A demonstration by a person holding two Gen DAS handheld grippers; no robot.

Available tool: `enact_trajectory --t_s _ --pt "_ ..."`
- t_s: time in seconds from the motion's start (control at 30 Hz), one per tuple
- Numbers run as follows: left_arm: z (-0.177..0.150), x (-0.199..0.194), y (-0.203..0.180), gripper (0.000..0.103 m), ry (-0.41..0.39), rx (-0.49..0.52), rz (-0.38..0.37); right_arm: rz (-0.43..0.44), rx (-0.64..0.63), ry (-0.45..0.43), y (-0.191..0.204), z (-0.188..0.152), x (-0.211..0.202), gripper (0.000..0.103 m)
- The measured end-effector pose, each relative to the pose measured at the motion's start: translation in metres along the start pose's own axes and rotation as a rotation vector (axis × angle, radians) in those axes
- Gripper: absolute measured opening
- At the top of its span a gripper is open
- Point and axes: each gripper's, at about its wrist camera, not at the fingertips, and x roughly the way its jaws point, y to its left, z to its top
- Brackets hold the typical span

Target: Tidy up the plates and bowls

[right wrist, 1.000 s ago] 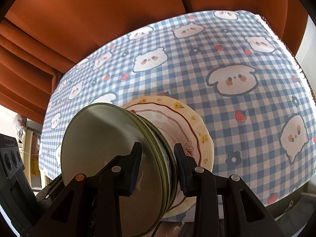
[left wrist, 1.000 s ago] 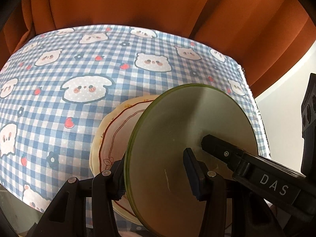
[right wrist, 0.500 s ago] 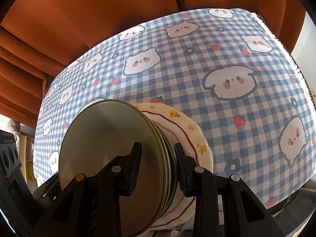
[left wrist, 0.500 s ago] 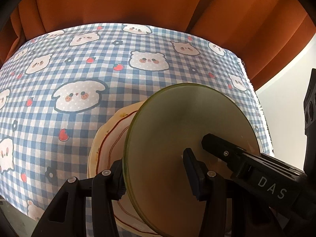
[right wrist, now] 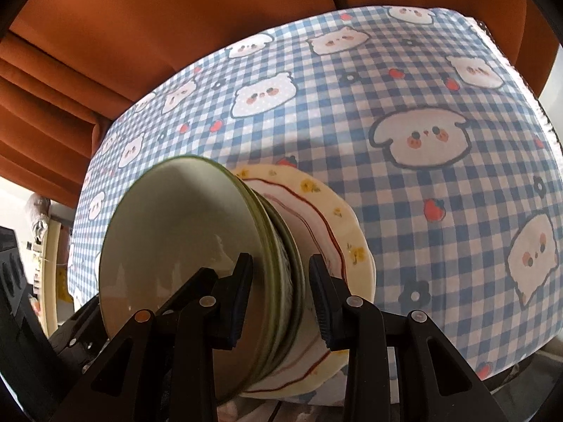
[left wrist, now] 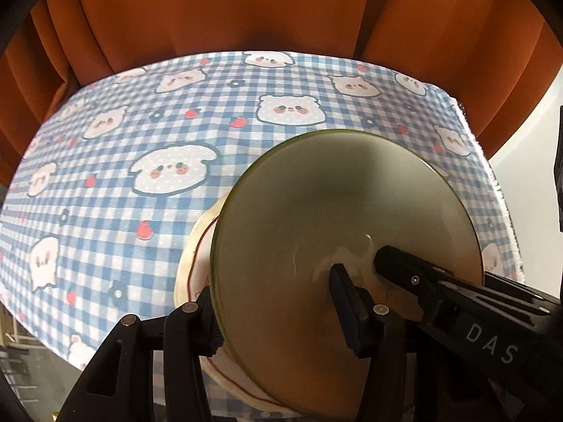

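Observation:
Both grippers hold one stack of dishes up on edge over the table. The stack has green bowls (left wrist: 345,232) nested on a cream plate with a red wavy line (left wrist: 197,256). My left gripper (left wrist: 278,313) is shut across the stack's near edge. My right gripper (right wrist: 281,292) is shut on the same green bowls (right wrist: 183,242) and cream plate (right wrist: 334,232) from the other side. The right gripper's black finger (left wrist: 415,274) shows against the bowl's inside in the left wrist view.
A blue-and-white checked tablecloth with bear and dog faces (left wrist: 169,168) (right wrist: 404,112) covers the table. Orange curtains (left wrist: 246,10) hang behind it. The cloth's right edge (left wrist: 492,176) drops off beside a white wall.
The stack and both grippers have moved back toward the table's near edge and a little higher. More curtain shows above the cloth. The grips are the same.

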Motion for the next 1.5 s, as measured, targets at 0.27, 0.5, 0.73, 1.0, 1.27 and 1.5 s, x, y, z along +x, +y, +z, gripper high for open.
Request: enact_trajectory --t_s 0.27,0.5,0.73,1.0,1.27,1.5 --pt "-0.006 -0.024 0.006 0.066 -0.078 0.032 0.016 -0.016 -0.004 -0.073 0.008 -0.011 -0.016 0.038" --pt "-0.009 -0.052 0.025 0.075 -0.176 0.096 -0.038 -0.1 0.07 -0.228 0.026 -0.03 -0.046 0.057" --pt "-0.031 -0.079 0.064 0.082 -0.264 0.146 -0.086 -0.218 0.06 -0.39 0.074 -0.064 -0.076 0.064" --pt "-0.066 -0.09 0.132 0.09 -0.35 0.179 -0.037 -0.255 0.031 -0.453 0.132 -0.107 -0.068 0.069" --pt "-0.099 -0.096 0.2 0.094 -0.392 0.139 0.016 -0.289 -0.049 -0.539 0.184 -0.147 -0.045 0.074" --pt "-0.121 -0.105 0.239 0.096 -0.451 0.11 0.051 -0.271 -0.116 -0.584 0.22 -0.168 -0.033 0.08"
